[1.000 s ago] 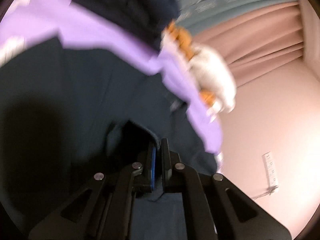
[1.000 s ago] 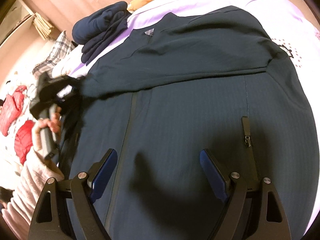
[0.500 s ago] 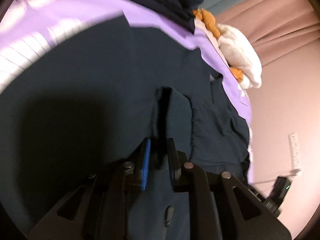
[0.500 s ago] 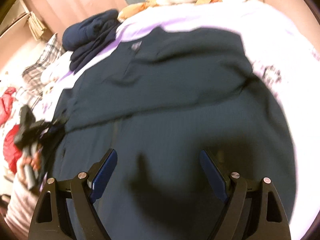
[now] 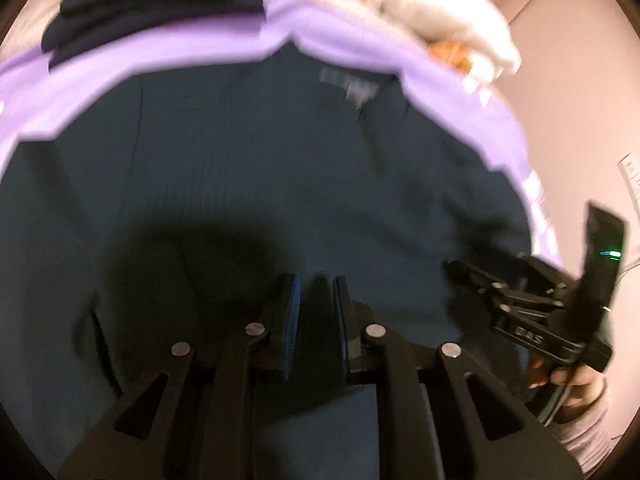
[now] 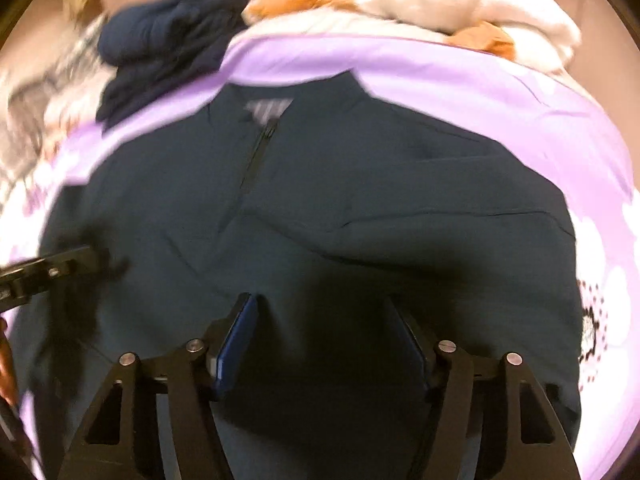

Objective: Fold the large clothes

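Since the frame half a second before, both cameras had swung to face the collar end of the jacket, and the left claw [image 5: 314, 308] no longer pinched the raised fold it had gripped; its blue-padded fingers stood narrowly apart with only flat cloth showing between them. The right claw [image 6: 324, 344] stood wide, its fingers well apart, holding nothing.

Directly ahead of and beneath both claws lay the dark teal jacket [image 6: 320, 208], a finely ribbed knit spread fairly flat, with soft creases, a black zipper [image 6: 260, 148] running away from the right claw, and a grey label [image 6: 268, 109] at the neck. Beyond the collar the smooth lilac bedsheet [image 6: 460, 76] curved round it, printed with white flowers. Farther off sat a navy bundle of clothes [image 6: 168, 36] to the left and a fluffy white-and-orange heap [image 6: 452, 0] to the right.
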`<state>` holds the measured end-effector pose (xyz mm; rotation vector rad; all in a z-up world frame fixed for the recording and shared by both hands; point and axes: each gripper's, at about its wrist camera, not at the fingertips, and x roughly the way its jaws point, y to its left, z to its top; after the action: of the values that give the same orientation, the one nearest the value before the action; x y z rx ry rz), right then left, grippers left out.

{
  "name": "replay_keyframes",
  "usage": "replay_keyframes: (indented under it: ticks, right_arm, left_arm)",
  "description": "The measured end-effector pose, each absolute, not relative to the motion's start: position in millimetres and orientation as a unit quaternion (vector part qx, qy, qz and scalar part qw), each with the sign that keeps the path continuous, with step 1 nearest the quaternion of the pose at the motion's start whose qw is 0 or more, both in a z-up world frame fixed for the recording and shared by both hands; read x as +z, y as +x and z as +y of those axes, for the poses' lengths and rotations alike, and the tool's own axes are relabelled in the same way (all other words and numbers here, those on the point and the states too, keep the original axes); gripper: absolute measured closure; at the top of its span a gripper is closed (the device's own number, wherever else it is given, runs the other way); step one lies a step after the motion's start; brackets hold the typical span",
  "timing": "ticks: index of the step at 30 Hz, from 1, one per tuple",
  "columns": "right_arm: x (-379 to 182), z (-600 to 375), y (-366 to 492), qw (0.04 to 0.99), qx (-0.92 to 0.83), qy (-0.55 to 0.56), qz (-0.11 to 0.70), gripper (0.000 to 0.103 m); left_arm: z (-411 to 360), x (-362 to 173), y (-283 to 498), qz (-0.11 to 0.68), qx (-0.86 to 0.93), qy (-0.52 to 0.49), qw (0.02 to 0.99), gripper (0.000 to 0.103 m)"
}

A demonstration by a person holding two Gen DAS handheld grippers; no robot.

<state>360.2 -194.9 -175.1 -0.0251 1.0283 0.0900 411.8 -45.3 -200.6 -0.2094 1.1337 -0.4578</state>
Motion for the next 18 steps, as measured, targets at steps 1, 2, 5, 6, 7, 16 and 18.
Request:
replay_keyframes:
  ticks: [1,2,5,6,7,16,18]
  right_arm:
    - [-178,-192,356,0.867,0.047,-0.024,0.495,0.036]
    - [-182,-188,348,0.865,0.048,-0.039,0.498,0.036]
    - [-192,-187,309,0.867,0.059,-0.072,0.490,0.036]
    - [-193,-189,297,0.869,0.063,-0.078,0.485,0.036]
    - [-193,-190,290,0.870,0.067,-0.079,0.483,0.036]
    - [-144,-225,279,0.889,0.091,-0.010,0.448,0.036]
    - [-137,-236,295,0.896,0.076,0.008,0.438,0.036]
  left_arm:
    - [-45,-207,406,0.537,-0.218,-0.092,0.810,0.089]
    - [-43,-213,395,0.539,-0.227,-0.083,0.807,0.089]
    - [-27,-220,364,0.531,-0.249,-0.066,0.807,0.089]
    - [-22,-220,355,0.530,-0.261,-0.076,0.803,0.089]
    - [-18,-220,353,0.534,-0.265,-0.084,0.799,0.089]
    - [-9,-188,350,0.497,-0.289,-0.151,0.804,0.078]
    - [-7,-182,361,0.485,-0.281,-0.169,0.810,0.064]
